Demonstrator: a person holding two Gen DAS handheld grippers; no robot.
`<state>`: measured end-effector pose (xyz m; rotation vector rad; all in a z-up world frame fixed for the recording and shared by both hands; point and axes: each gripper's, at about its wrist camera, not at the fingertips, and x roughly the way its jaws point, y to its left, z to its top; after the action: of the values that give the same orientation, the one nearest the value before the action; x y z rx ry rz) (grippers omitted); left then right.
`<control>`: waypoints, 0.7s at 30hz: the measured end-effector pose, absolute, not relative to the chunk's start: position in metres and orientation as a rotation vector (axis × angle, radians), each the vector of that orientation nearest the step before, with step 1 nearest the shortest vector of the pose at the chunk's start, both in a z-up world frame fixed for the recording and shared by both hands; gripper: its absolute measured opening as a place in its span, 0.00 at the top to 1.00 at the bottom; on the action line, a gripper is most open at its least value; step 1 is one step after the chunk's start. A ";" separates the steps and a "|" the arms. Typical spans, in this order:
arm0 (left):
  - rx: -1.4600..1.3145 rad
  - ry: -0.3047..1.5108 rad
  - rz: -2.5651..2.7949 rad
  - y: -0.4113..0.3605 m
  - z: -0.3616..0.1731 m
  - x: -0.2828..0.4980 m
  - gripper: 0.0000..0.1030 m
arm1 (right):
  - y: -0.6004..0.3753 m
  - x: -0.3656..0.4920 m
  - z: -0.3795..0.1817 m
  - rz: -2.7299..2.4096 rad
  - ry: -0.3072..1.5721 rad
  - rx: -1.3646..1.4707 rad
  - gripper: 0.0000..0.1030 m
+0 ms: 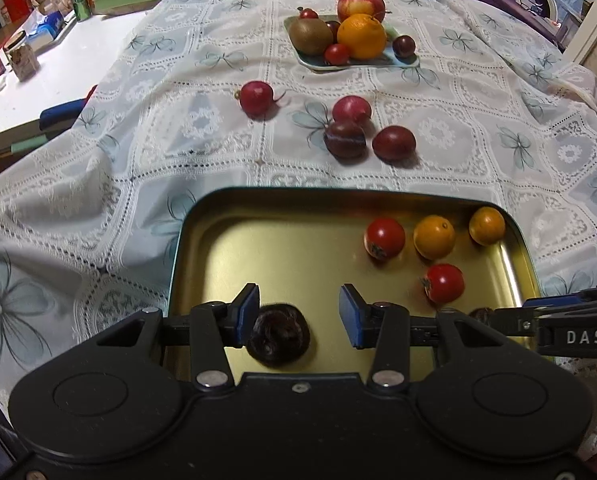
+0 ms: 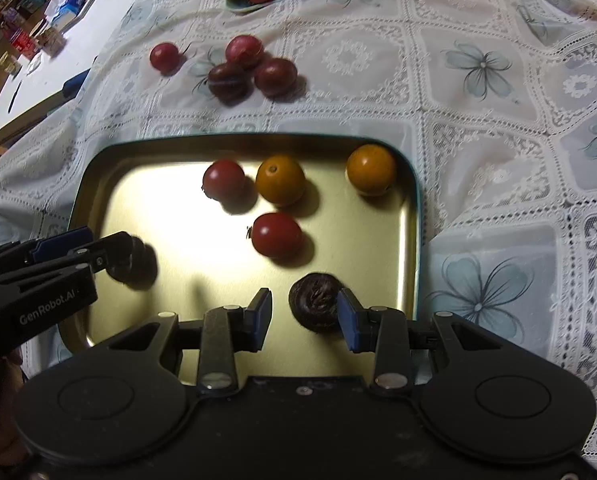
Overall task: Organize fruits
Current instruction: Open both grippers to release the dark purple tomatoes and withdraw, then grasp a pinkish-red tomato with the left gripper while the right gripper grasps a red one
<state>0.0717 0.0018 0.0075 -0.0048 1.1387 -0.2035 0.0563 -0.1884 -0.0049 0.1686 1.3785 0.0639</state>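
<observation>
A gold metal tray [image 1: 298, 216] [image 2: 110, 184] lies on the lace tablecloth. In it are two red tomatoes [image 1: 384, 238] [image 2: 276, 234], two small oranges [image 1: 433, 237] [image 2: 280, 179] and two dark wrinkled fruits. My left gripper [image 1: 298, 312] is open just above the tray, one dark fruit [image 1: 278, 336] lying between its fingers. My right gripper [image 2: 303, 312] is open over the tray's right part, the other dark fruit [image 2: 316, 300] between its fingers, close to the right pad. Several dark red fruits [image 1: 348, 138] [image 2: 228, 80] lie loose on the cloth beyond the tray.
A pale blue plate [image 1: 404, 60] at the back holds an apple [image 1: 360, 4], a large orange [image 1: 361, 36], a kiwi [image 1: 310, 35] and small red fruits. A white side table [image 1: 38, 76] with boxes and a can stands to the left.
</observation>
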 end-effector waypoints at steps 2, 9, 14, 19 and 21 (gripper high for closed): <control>-0.002 1.133 -0.199 0.002 0.009 0.077 0.50 | -0.189 0.059 -0.003 0.061 1.374 0.168 0.62; 0.012 1.112 -0.189 0.002 0.014 0.098 0.50 | -0.190 0.074 0.000 0.049 1.376 0.170 0.62; 0.031 1.113 -0.177 0.001 0.013 0.114 0.50 | -0.192 0.090 0.005 0.021 1.351 0.186 0.62; 0.046 1.107 -0.154 0.002 0.013 0.129 0.50 | -0.191 0.109 0.016 -0.034 1.283 0.163 0.61; 0.043 1.104 -0.149 0.003 0.014 0.137 0.50 | -0.189 0.116 0.019 -0.037 1.254 0.154 0.61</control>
<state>0.1372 0.0030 0.0136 0.0431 1.1043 -0.1490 0.1163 -0.1887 0.0190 0.1540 1.2544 -0.0366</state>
